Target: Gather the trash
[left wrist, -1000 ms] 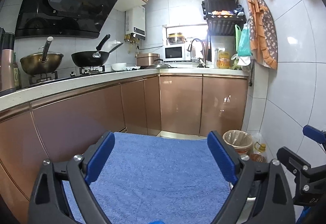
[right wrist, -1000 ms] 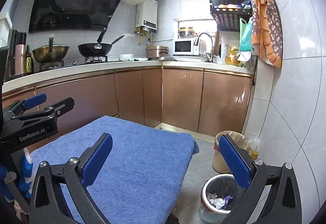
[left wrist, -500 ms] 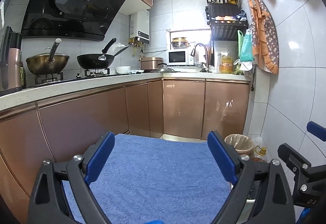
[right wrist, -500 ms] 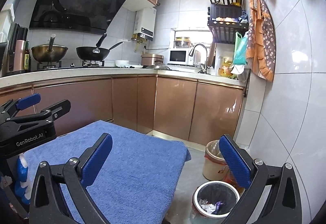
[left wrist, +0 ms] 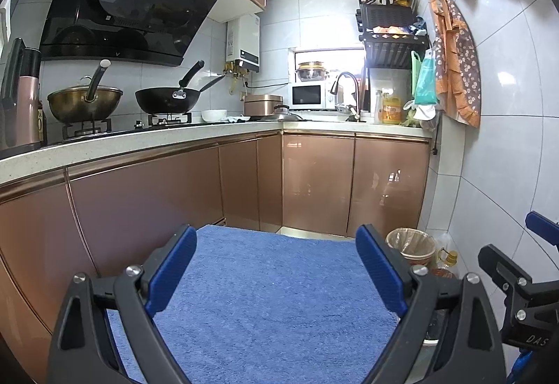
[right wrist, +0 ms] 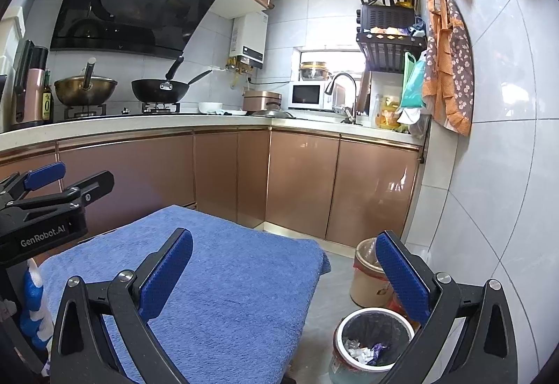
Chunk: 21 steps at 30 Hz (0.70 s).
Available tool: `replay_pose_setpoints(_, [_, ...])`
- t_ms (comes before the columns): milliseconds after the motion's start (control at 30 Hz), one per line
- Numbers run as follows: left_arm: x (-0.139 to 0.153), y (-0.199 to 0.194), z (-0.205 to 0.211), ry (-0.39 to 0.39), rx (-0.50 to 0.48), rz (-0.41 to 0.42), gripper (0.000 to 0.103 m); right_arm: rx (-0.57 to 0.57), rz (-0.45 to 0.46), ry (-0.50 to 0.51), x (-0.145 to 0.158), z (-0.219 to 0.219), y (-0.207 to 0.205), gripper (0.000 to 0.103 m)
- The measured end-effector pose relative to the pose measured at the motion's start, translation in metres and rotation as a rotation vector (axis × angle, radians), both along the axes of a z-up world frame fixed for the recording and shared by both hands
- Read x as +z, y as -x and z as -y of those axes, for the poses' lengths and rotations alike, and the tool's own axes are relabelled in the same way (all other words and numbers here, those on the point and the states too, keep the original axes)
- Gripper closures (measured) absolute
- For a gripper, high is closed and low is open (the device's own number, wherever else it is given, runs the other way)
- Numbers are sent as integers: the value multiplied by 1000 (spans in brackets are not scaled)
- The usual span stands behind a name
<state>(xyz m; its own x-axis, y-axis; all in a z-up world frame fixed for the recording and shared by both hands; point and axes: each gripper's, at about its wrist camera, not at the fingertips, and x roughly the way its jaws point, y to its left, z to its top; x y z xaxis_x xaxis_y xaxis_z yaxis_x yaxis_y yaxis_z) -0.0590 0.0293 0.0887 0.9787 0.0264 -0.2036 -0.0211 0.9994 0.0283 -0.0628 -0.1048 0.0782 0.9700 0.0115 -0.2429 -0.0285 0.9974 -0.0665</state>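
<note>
On the floor, lined bin (right wrist: pixel 374 345) holding crumpled wrappers (right wrist: pixel 363 351), beige bucket (right wrist: pixel 367 282) beside

A towel (right wrist: pixel 216 282) covers the bench in front; to its right on the floor stands a lined bin (right wrist: pixel 374 342) holding wrappers (right wrist: pixel 363 351) — a bucket (right wrist: pixel 367 279) just behind it, cabinets (right wrist: pixel 300 181) beyond.

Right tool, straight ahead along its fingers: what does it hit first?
Probably nothing near. The right tool is open and empty, aimed over the far right edge of the blue towel. Beyond it the line looks free up to the copper cabinet doors. Depth is hard to judge through the fisheye.
</note>
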Motion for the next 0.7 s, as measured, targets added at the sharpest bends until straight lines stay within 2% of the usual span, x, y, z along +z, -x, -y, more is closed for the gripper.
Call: replay_pose_setpoints(700, [-7, 0, 5, -11, -19, -19, 10, -19, -3, -35, -3, 8, -1, 0])
